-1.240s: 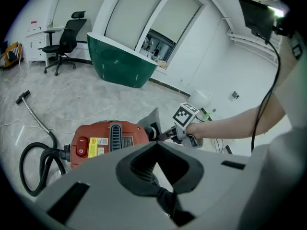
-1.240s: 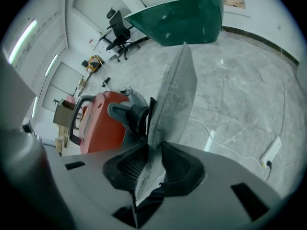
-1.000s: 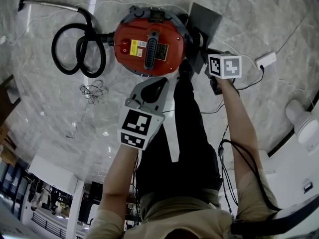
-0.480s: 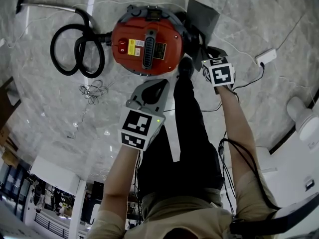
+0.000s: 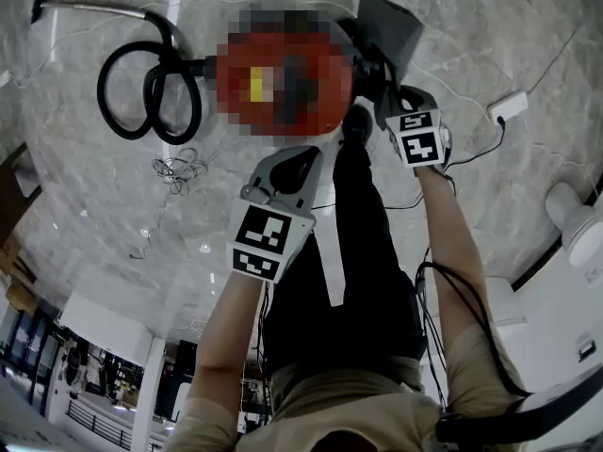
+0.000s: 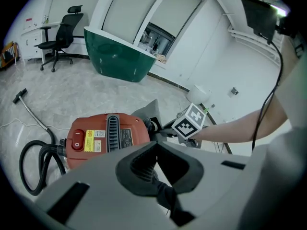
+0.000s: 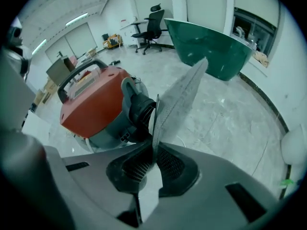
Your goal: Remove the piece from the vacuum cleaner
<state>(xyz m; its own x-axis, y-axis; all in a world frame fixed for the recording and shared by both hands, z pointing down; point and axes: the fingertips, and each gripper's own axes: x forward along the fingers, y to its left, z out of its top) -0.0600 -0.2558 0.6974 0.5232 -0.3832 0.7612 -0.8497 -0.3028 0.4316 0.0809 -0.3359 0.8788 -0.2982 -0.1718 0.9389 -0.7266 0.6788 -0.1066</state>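
Nearest the person, the left gripper (image 5: pixel 306 158) is held idle above the grey marble floor (image 5: pixel 94 205), jaws together on nothing. Beyond it, the right gripper (image 7: pixel 152 150) is clamped on the thin grey mesh-textured panel (image 7: pixel 180 99), just beside the black port (image 7: pixel 139 111) of the red round vacuum cleaner (image 7: pixel 91 104). Since a second ago this gripper has been rolled, the panel with it. The panel is judged to be working free; separation cannot be confirmed.

We count one red vacuum cleaner (image 6: pixel 105 135), one black hose (image 5: pixel 157 90), one grey flat piece (image 7: pixel 180 104), one office chair (image 6: pixel 60 37).
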